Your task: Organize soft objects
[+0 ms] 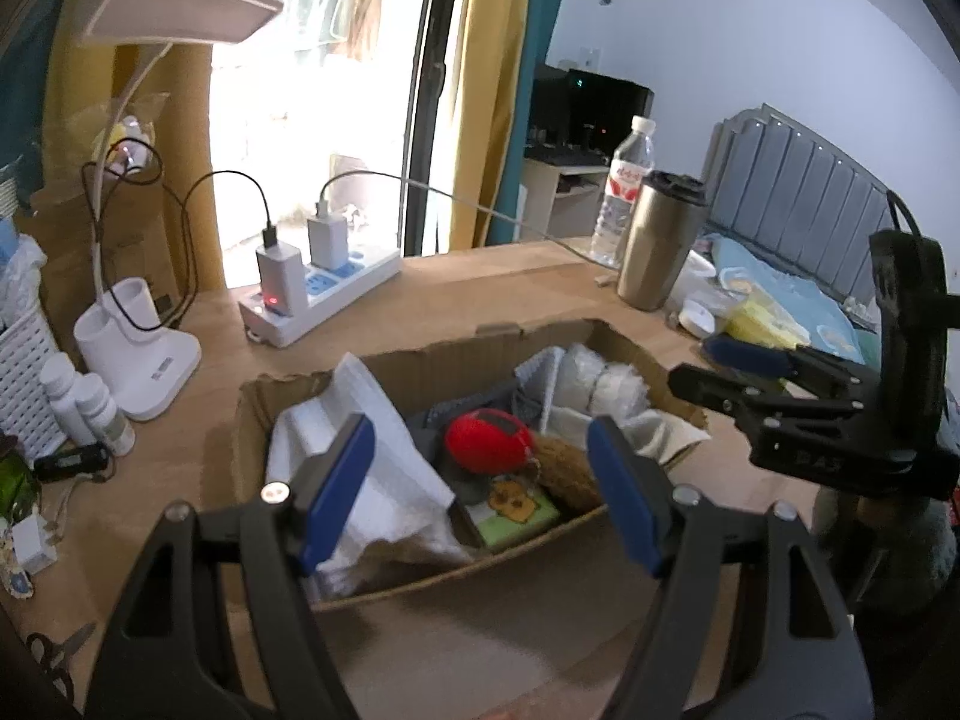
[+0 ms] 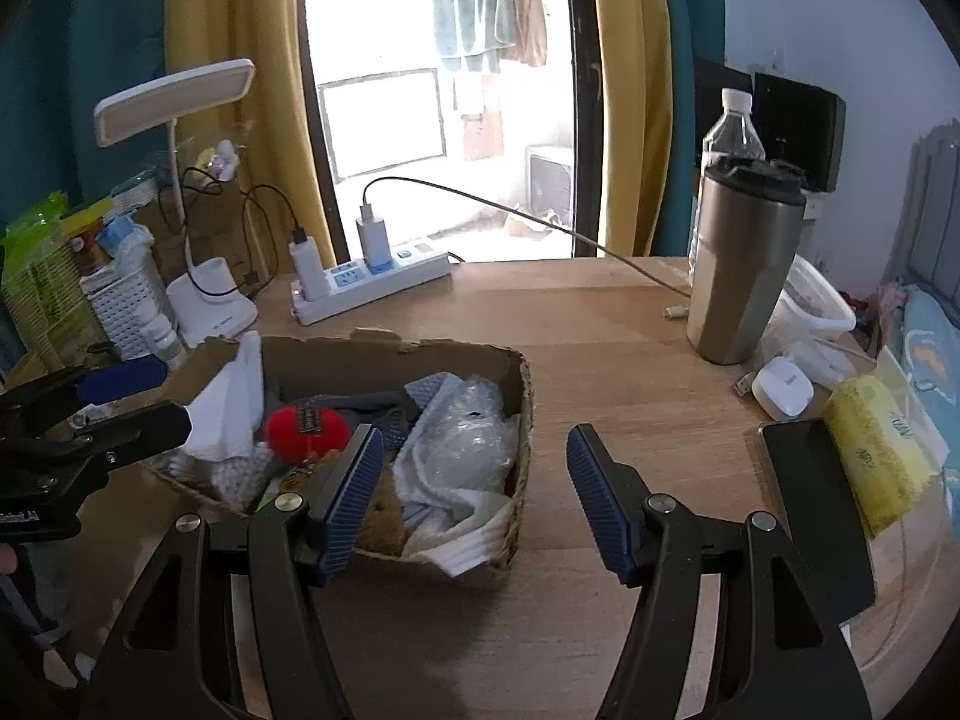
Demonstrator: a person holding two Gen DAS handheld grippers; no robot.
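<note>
Soft objects: most look already collected in the cardboard box (image 2: 384,360), which sits on the wooden desk (image 2: 600,330) toward its left side, in front of the power strip (image 2: 372,282). Inside, as far as visible: red plush ball (image 2: 306,429) near the middle, white folded cloth (image 2: 231,405) propped against the box's left wall, bubble wrap bundle (image 2: 474,426) on the right, white towel (image 2: 456,516) spilling over the near right corner, some grey fabric at the back, a brown fuzzy item (image 1: 564,468) and a green printed packet (image 1: 516,510) at the near wall.

Left gripper (image 1: 480,489): jaws spread, nothing between the pads, hovering above the box's near edge. Right gripper (image 2: 474,498): jaws spread, empty, over the desk at the box's near right corner. Neither touches anything.

Judgement: task looks late-stage or finished. No loose soft item on the bare desk around the box. Possible leftovers: yellow sponge-like block (image 2: 876,456) at the desk's right edge beside a dark phone (image 2: 810,498); can't tell if it counts. The towel overhanging the rim and the cloth sticking up could want tucking in.

Tumbler (image 2: 744,264), water bottle (image 2: 732,126), lamp (image 2: 180,102) and white earbud case (image 2: 780,387) are hard goods, presumably staying put.
</note>
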